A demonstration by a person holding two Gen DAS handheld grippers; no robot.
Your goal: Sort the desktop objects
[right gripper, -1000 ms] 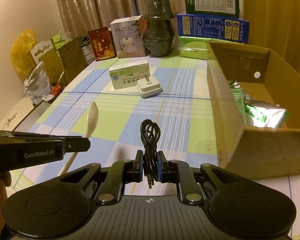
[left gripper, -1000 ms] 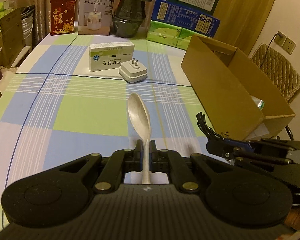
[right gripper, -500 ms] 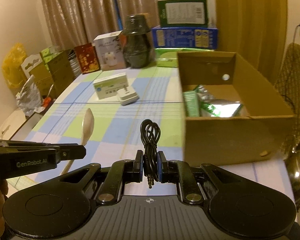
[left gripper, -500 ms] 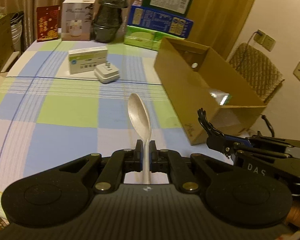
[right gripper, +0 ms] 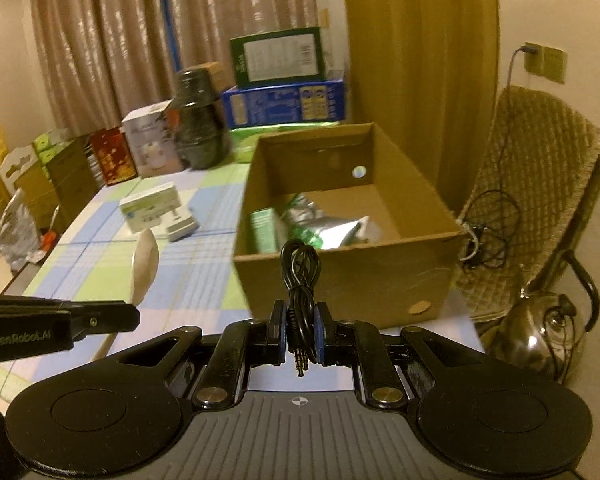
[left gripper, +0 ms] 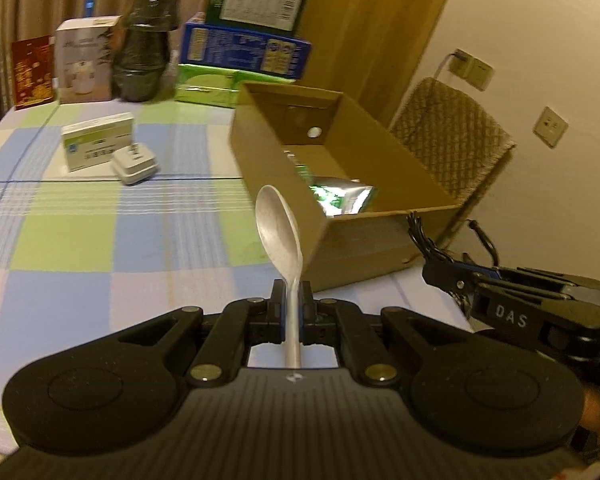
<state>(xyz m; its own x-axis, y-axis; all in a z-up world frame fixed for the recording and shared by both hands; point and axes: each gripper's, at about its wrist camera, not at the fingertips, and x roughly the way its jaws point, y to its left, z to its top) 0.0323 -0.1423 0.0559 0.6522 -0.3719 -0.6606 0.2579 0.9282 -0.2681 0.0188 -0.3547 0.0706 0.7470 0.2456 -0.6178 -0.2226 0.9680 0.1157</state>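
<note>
My left gripper (left gripper: pixel 292 304) is shut on the handle of a pale spoon (left gripper: pixel 279 232), bowl pointing up, held above the table near the front left corner of the open cardboard box (left gripper: pixel 380 236). My right gripper (right gripper: pixel 299 330) is shut on a coiled black audio cable (right gripper: pixel 300 268), held just before the box's near wall (right gripper: pixel 340 280). The box holds a silver-green foil pouch (right gripper: pixel 332 232) and a green packet (right gripper: pixel 262 230). A white medicine box (left gripper: pixel 98 146) and a white plug adapter (left gripper: pixel 135 165) lie on the checked tablecloth.
At the table's far edge stand a dark pot (left gripper: pixel 146 66), a humidifier carton (left gripper: pixel 84 66), a red box (left gripper: pixel 32 74) and stacked blue and green boxes (left gripper: pixel 246 50). A padded chair (right gripper: pixel 536 200) and a dark kettle (right gripper: pixel 536 332) stand right of the table.
Both grippers have swung right and risen toward the cardboard box, still holding the spoon and the cable. The box interior now shows more fully.
</note>
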